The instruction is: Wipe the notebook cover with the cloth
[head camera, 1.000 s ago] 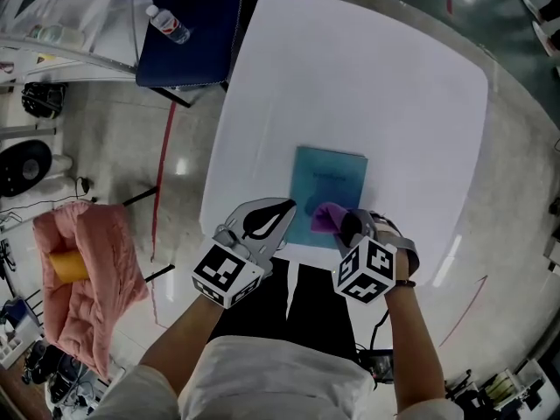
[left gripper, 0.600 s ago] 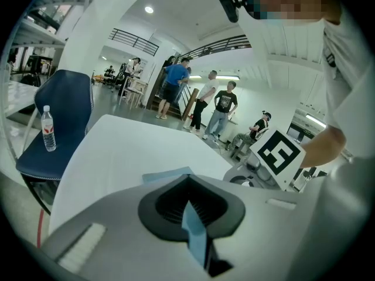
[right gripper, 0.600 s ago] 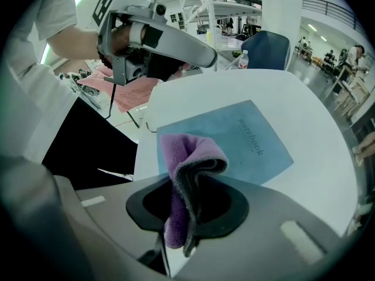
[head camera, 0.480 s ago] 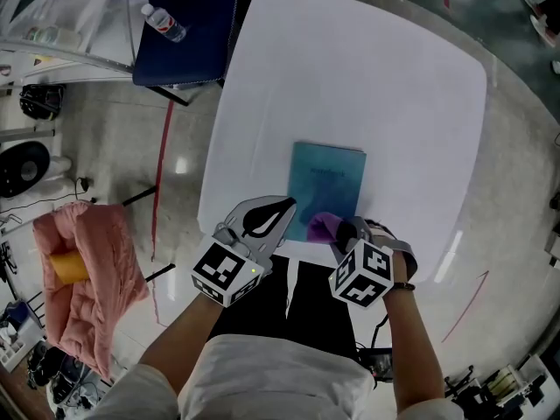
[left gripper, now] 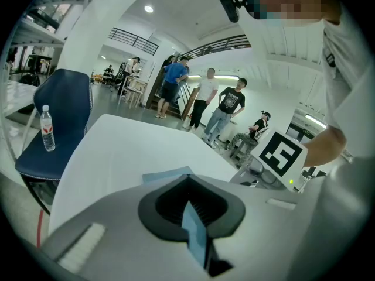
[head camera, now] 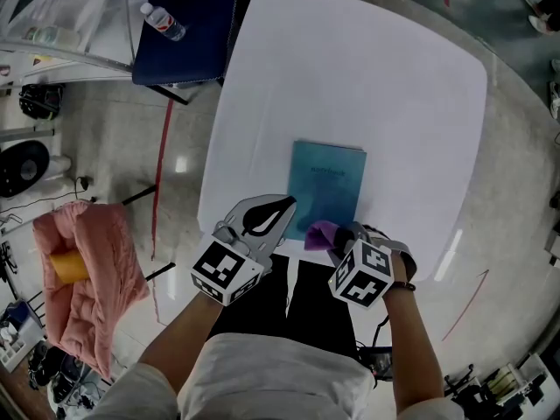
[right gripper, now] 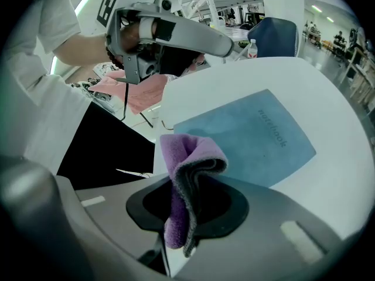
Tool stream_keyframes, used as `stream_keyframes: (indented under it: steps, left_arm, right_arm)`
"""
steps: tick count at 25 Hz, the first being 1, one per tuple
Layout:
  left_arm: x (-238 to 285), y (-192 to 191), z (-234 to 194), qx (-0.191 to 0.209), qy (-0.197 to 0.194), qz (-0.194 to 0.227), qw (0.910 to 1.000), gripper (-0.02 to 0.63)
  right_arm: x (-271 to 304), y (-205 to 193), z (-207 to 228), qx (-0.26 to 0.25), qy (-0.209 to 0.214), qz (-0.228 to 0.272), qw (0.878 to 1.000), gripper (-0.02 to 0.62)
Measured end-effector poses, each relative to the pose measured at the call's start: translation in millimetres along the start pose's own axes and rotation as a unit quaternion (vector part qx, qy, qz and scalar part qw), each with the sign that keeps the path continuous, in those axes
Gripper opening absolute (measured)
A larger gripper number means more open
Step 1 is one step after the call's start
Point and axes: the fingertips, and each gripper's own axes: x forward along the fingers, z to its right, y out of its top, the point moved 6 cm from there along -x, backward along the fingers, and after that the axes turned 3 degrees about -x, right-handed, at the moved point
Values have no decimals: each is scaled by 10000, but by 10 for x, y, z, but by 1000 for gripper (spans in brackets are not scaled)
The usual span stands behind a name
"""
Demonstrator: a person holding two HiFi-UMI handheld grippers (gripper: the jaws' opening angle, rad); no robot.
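Observation:
A teal notebook (head camera: pixel 328 185) lies flat near the front edge of the white table (head camera: pixel 367 77). My right gripper (head camera: pixel 338 236) is shut on a folded purple cloth (head camera: pixel 318 233), which hangs just off the notebook's near edge, at the table's rim. In the right gripper view the cloth (right gripper: pixel 190 163) sticks up from the shut jaws, with the notebook (right gripper: pixel 258 133) beyond it. My left gripper (head camera: pixel 282 206) is shut, its tip at the notebook's left edge. A thin pale blue strip shows in its jaw seam (left gripper: pixel 192 227); I cannot tell what it is.
At the back left stands a blue chair (head camera: pixel 188 24) with a water bottle (head camera: pixel 164 22) on it. A pink heap (head camera: pixel 83 269) lies on the floor to the left. Several people (left gripper: pixel 205 104) stand far behind the table.
My right gripper has drawn the purple cloth back toward me, from the notebook's near part to its near edge. The left gripper has stayed in place.

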Motion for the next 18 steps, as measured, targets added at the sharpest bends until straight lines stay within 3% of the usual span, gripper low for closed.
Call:
stream_keyframes:
  steps: [13, 18]
  left_arm:
    - [-5, 51, -64, -10, 56, 10, 10000, 0]
    - [-19, 79, -109, -22, 93, 34, 9999, 0]
  right_arm:
    - [-63, 39, -9, -123, 54, -30, 9999, 107]
    - [-233, 124, 134, 29, -152, 167, 9997, 107]
